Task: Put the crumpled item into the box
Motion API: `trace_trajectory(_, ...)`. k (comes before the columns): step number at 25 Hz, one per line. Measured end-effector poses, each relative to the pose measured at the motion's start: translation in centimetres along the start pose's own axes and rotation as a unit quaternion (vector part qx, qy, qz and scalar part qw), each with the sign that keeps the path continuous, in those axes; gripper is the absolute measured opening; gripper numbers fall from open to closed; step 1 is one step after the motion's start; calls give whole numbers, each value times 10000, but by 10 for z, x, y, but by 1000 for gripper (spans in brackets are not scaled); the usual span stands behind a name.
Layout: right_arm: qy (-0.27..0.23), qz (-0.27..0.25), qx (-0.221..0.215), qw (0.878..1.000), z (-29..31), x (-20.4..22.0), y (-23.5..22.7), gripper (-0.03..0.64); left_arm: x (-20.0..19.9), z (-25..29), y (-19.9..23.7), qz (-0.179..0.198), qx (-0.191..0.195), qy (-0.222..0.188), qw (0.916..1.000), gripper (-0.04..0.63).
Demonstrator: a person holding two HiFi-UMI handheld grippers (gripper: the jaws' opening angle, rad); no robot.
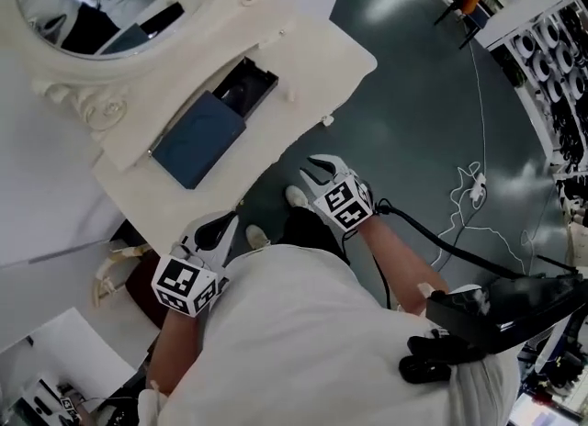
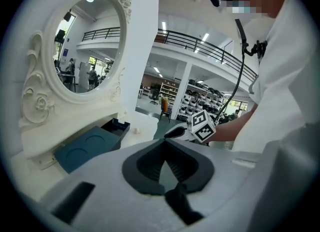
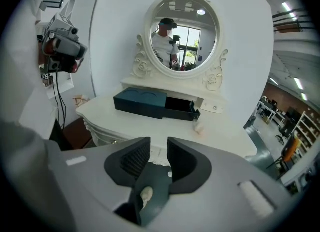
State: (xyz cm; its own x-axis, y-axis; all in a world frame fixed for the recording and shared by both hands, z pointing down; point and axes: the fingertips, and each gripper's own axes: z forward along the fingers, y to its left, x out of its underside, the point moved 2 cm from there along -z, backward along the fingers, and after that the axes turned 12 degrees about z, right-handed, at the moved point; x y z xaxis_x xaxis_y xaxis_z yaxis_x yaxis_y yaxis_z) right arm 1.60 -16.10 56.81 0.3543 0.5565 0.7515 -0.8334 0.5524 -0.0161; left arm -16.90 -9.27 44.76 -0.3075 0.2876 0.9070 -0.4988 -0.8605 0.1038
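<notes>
A small pale crumpled item [image 3: 198, 127] lies on the white dressing table [image 3: 125, 121], near its right end, in front of the box. It also shows as a tiny lump [image 1: 327, 120] at the table's edge. The dark blue box [image 1: 207, 130] lies below the mirror with its lid slid aside, baring a black inside [image 1: 246, 87]. My right gripper [image 3: 159, 143] hovers off the table's front edge, open, with nothing between its jaws. My left gripper [image 2: 164, 143] stays low and back from the table, its jaw tips touching and empty.
An oval mirror [image 1: 110, 2] in an ornate white frame stands at the back of the table. A thin white cable [image 1: 464, 195] trails over the dark floor on the right. A brown stool [image 1: 138, 286] sits under the table's left end. A camera rig [image 3: 60, 46] stands at the left.
</notes>
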Motion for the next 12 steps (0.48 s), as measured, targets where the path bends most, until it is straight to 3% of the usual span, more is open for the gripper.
trace_trajectory(5,171,-335,232,9990,60,-21,-68,146,-13,16,46,-161,-463,-80,9988,3)
trace_trajectory(12,373,-969,2,9946,124,-50,-144,183,-47,54,75,-413,-1155,-114,9924,3)
